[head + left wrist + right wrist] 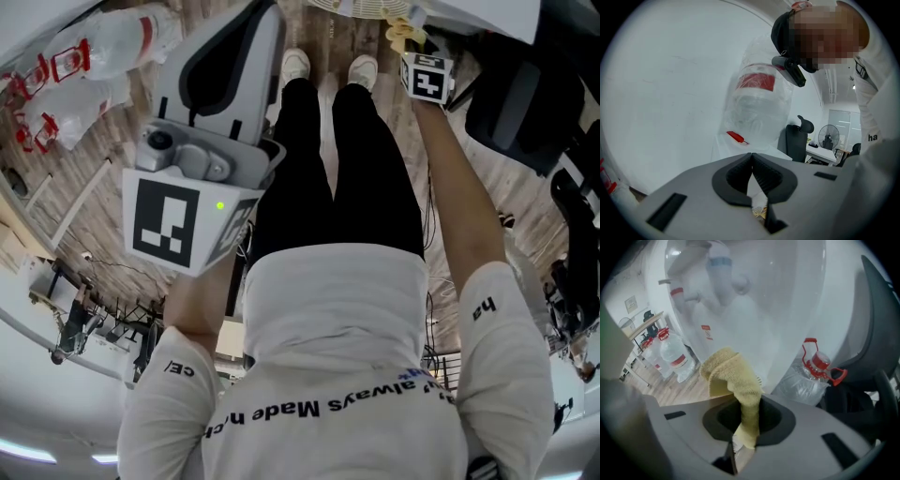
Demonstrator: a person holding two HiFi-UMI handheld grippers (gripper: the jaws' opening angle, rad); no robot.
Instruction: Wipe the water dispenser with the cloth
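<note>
Pinching a nubby yellow cloth [733, 376], right gripper [746, 408] fingers clamp shut; left gripper [751, 157] ribbed fingers meet, empty.

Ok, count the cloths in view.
1: a yellow cloth, clamped in the right tool. The left tool is shut, with no cloth. Others may be hidden.

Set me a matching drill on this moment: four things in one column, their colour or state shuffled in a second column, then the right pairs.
Column one:
1. cloth
2. left tool
3. bottle cap
4. office chair

Column two:
A. black
B. shut, nothing held
C. yellow
D. red

Pairs: 1-C, 2-B, 3-D, 4-A.
</note>
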